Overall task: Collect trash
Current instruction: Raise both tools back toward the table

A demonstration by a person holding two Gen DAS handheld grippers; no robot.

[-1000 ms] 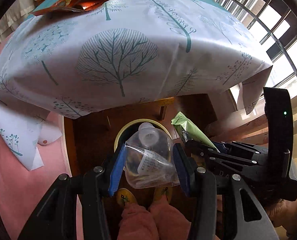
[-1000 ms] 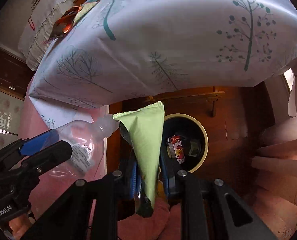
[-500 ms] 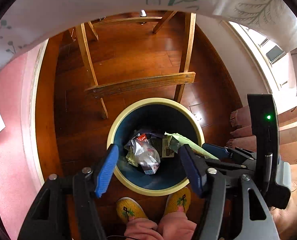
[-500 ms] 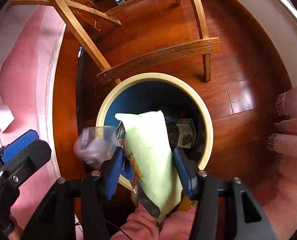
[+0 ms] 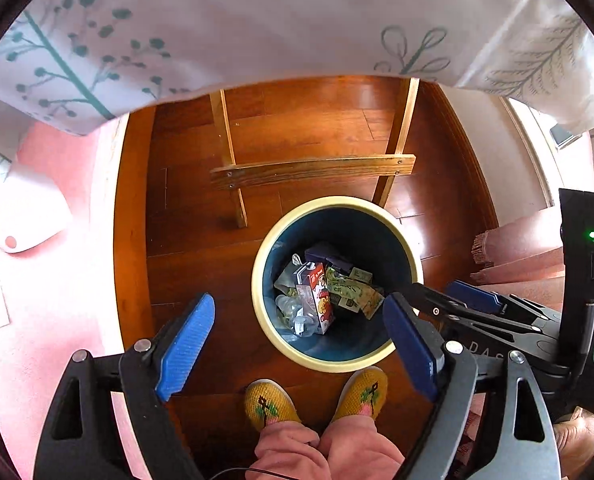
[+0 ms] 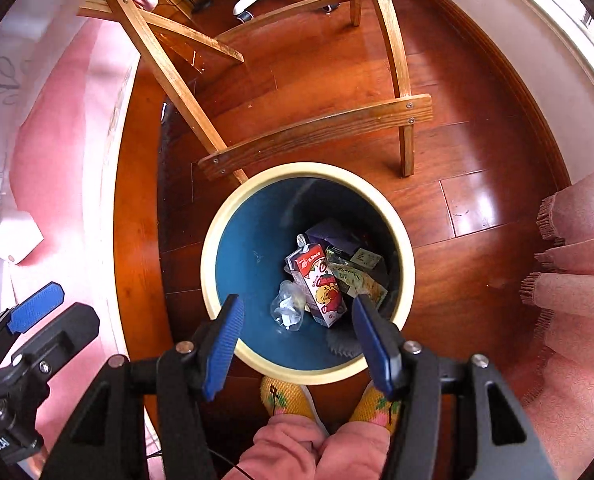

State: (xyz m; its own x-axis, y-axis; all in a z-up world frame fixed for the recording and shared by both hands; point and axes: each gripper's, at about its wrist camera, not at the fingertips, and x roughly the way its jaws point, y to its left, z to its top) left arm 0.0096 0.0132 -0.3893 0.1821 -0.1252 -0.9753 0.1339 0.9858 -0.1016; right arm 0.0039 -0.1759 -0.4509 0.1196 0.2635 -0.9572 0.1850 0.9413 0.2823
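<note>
Both grippers hang over the bin (image 6: 405,240), jaws spread wide, nothing held: left gripper (image 5: 301,344), right gripper (image 6: 297,340). Clear bottle (image 6: 287,310), green wrapper (image 6: 357,280) and carton (image 6: 317,282) lie inside, directly beneath the right gripper, the nearer one.

— Was it bright?
— Yes, daylight came from the right; the floor (image 6: 477,200) showed glare there.
— Sharp?
— Mostly. Fisheye bending curved the edges, corners were black, and the tablecloth (image 5: 257,20) washed out.
</note>
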